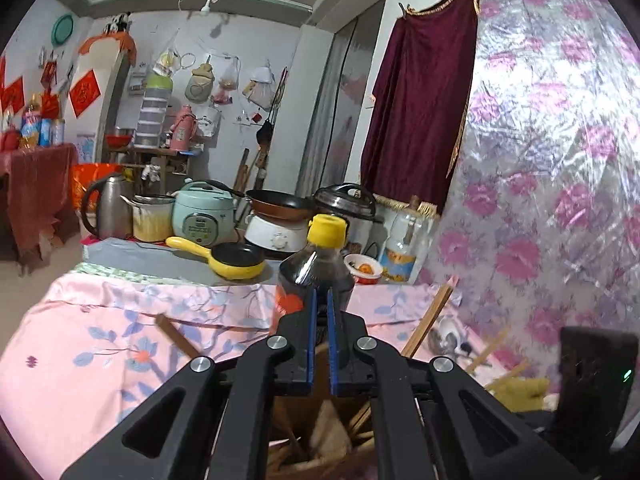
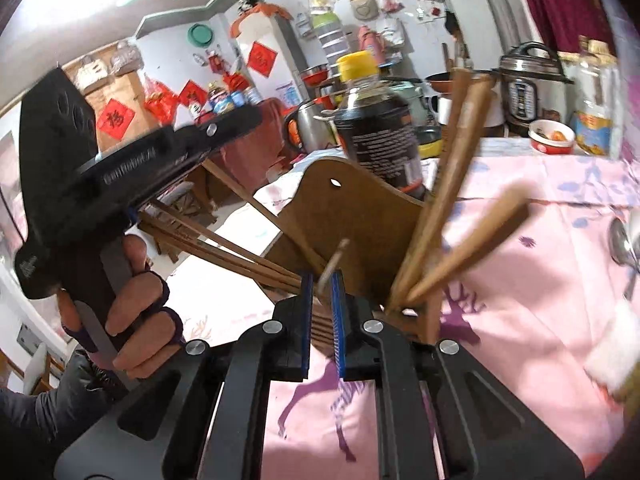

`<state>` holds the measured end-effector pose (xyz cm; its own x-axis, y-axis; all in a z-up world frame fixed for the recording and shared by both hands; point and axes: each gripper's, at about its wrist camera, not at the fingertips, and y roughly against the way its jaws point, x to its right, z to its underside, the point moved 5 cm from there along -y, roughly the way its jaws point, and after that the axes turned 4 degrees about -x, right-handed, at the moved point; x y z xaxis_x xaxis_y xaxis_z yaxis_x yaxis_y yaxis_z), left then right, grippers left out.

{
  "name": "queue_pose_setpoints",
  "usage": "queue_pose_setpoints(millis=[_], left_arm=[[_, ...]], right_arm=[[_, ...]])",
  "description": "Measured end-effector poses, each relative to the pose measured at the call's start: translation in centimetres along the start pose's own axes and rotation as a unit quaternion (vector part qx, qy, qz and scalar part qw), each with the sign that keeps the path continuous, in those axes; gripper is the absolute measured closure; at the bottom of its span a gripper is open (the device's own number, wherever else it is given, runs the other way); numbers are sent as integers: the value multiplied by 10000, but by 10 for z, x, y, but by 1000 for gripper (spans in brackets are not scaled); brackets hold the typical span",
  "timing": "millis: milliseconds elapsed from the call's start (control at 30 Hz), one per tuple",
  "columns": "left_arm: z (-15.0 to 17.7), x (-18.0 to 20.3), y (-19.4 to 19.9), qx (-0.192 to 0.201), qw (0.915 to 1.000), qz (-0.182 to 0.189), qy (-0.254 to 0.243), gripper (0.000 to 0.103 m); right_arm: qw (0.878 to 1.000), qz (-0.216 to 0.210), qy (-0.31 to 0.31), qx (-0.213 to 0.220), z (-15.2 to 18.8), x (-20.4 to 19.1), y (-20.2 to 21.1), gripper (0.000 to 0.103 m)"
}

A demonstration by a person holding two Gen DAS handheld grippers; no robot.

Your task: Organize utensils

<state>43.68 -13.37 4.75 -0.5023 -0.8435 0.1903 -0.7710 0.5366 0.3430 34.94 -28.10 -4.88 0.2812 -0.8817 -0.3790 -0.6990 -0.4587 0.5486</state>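
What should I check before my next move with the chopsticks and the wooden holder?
1. Left gripper shut, nothing seen between its pads: ok.
2. Right gripper has a firm grip on the pale stick between its pads: cannot tell, the picture is blurred.
3. Wooden holder stands upright: ok.
4. Room behind the holder: not ok, the dark bottle stands right behind it.
5. Chopsticks sit tidily in the holder: not ok, they splay out sideways toward the left gripper.
6. All utensils put away: not ok, a spoon lies loose at the right.
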Motion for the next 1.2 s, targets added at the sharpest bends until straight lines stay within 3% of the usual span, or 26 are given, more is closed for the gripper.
queue_pose_setpoints(millis=[167,233,267,367,467,533,600,700,833,900,967,1067,1200], left_arm=[[2,2,16,-129,9999,-15,23,95],[1,5,27,-130,9999,-48,5,74],[0,6,37,-40,9999,-127,10,58],[-3,14,59,61,9999,-145,-54,53],[7,20,87,80,9994,-308,-112,38],[15,20,103,46,9988,-462,-154,33],[26,18,120,-50,9979,-640,-73,18],[42,14,148,-94,9962,-862,97,9],[67,17,189,-122,9915,-1285,173,5],[81,24,208,-111,9884,-1508,114,5],[93,33,224,-94,9826,-1856,-17,5],[116,45,245,-170,9755,-2188,-136,5],[142,62,270,-271,9739,-2241,-237,5]], right_arm=[[9995,-31,-287,136,17,2,27,90],[9992,-30,-364,155,24,0,32,90],[9991,-18,-394,171,25,0,35,90],[9986,41,-475,219,36,-2,47,90],[9977,260,-539,320,45,-4,64,90],[9956,632,-532,448,49,-7,79,90],[9935,862,-448,600,52,-12,95,90],[9885,1176,-251,922,56,-29,124,89],[9799,1387,-173,1424,62,-54,167,72],[9768,1358,-313,1627,72,-64,186,48],[9727,1459,-371,1765,85,-72,197,36],[9630,1887,-342,1891,115,-86,209,34],[9564,2188,-99,1934,139,-109,222,34]])
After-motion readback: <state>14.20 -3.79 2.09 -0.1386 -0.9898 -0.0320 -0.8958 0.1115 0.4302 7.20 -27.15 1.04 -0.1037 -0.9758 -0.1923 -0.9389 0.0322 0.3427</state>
